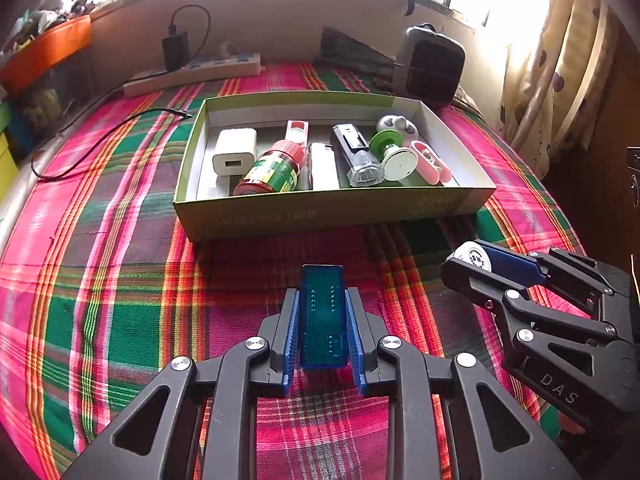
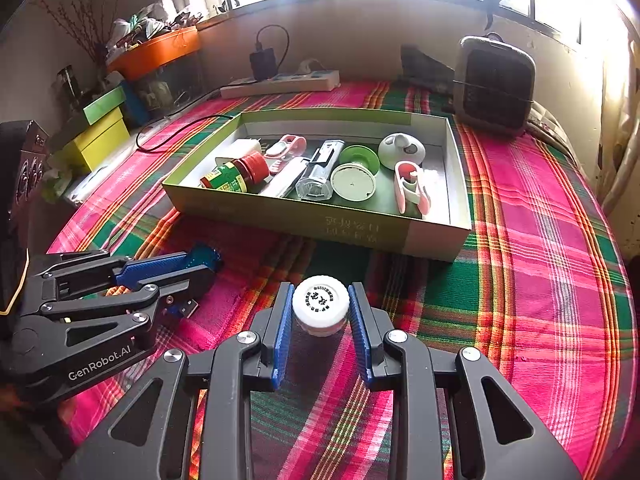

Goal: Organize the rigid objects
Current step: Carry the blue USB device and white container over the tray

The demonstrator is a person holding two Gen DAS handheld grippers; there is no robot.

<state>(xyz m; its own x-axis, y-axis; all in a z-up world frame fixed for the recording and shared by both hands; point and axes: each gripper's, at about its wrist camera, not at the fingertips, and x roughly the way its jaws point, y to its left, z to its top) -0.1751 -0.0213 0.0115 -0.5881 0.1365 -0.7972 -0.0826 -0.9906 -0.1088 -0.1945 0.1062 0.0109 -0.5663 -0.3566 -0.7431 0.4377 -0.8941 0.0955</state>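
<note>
Left claw: closed on the teal USB module, gripped by its long flat sides, above the plaid bed.
USB module: likely light, stiff, smooth plastic.
Box: just ahead, already crowded.
Right claw: clamped on the white-capped jar across its round sides; probably light and may roll.

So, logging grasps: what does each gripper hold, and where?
Left gripper: blue USB module, by its long sides. Right gripper: white-capped bottle, around the cap.
</note>
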